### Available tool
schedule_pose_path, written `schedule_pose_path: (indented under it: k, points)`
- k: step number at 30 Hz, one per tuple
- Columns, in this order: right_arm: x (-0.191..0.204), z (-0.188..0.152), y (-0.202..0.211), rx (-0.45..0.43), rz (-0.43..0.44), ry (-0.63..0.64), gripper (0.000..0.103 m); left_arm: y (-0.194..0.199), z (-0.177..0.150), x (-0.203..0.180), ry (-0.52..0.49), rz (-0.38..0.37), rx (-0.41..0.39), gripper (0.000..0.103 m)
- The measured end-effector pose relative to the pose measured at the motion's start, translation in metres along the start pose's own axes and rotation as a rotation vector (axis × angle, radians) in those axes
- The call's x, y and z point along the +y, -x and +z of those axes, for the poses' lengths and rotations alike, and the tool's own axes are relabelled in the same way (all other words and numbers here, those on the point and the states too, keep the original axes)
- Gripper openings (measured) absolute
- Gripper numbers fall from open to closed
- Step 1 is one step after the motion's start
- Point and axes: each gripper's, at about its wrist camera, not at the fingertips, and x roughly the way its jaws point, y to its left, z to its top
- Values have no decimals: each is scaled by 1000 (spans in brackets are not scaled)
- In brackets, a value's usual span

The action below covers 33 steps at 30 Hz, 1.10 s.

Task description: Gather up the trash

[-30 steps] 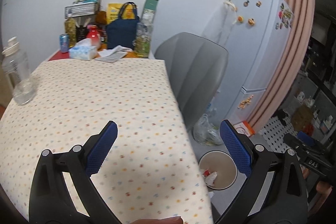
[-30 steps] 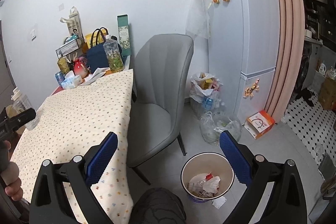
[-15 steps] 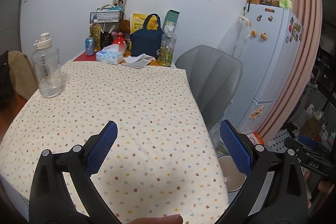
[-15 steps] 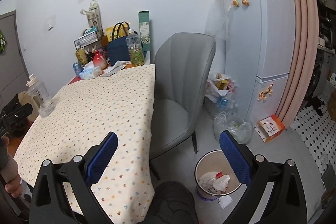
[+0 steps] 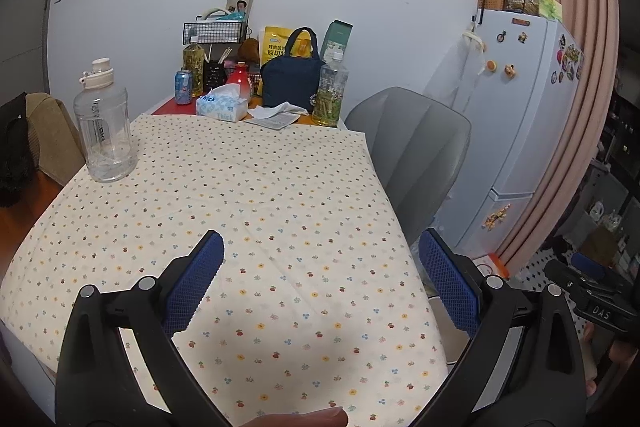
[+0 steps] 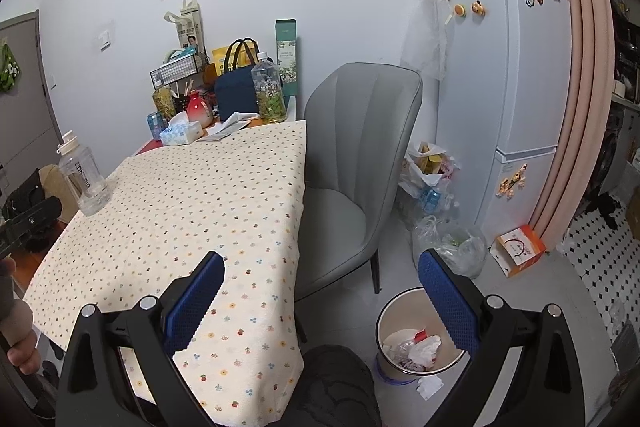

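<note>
A round white trash bin (image 6: 390, 323) stands on the floor right of the table, with crumpled wrappers (image 6: 424, 345) inside; only its rim (image 5: 450, 343) shows in the left wrist view. My left gripper (image 5: 320, 277) is open and empty above the near part of the dotted tablecloth (image 5: 240, 195). My right gripper (image 6: 320, 297) is open and empty, held over the table's right edge and the bin. A crumpled white paper (image 5: 276, 111) lies at the table's far end, also seen in the right wrist view (image 6: 236, 119). A small white scrap (image 6: 430, 385) lies on the floor by the bin.
A clear water jug (image 5: 105, 125) stands at the table's left. Bottles, a can, a tissue box (image 5: 221, 105) and a navy bag (image 5: 293, 79) crowd the far end. A grey chair (image 6: 356, 163) sits right of the table. Plastic bags (image 6: 448, 243), an orange box (image 6: 518, 249) and a fridge (image 6: 504, 67) are beyond.
Both grippers have risen and tilted up and back from the bin towards the table; more of the table's far end and the jug now shows. Both stay open.
</note>
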Motion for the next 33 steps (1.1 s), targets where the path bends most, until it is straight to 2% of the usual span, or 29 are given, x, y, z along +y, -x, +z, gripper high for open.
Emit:
schedule_pose_path:
  k: [33]
  points:
    - [5,-15,-25,39,30,-4,95,-7,-12,15,28,27,23,97]
